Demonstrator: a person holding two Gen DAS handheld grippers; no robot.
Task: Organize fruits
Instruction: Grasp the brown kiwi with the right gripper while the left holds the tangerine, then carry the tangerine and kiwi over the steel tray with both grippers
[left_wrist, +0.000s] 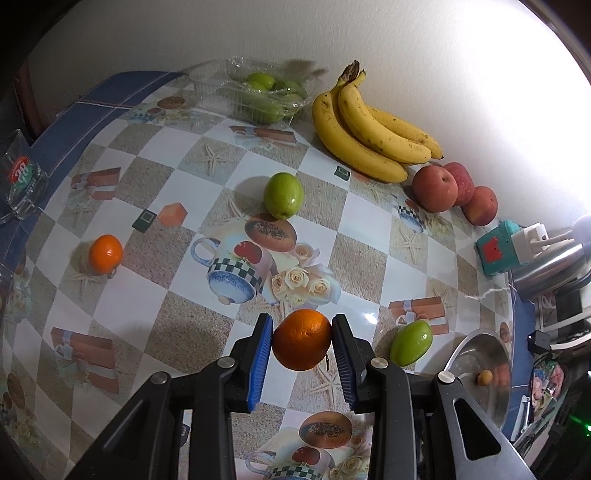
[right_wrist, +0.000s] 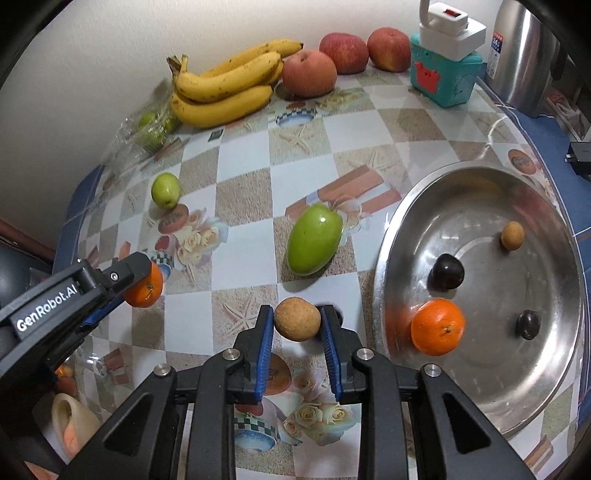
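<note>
Left wrist view: we have the left gripper clamped on an orange, bottom centre, above the tablecloth; steel bowl lower right.

Right wrist view: we see the right gripper pinching a small tan longan-like fruit, bottom centre, just left of the bowl. Risk: round fruits squirt out of shallow grips, or the carrying grippers collide.

Both grippers are matte black frames with triangular cut-outs, round silver screws and ribbed blue pads. At the right view's left edge, the left gripper carries white "GenRobot.AI" lettering.
</note>
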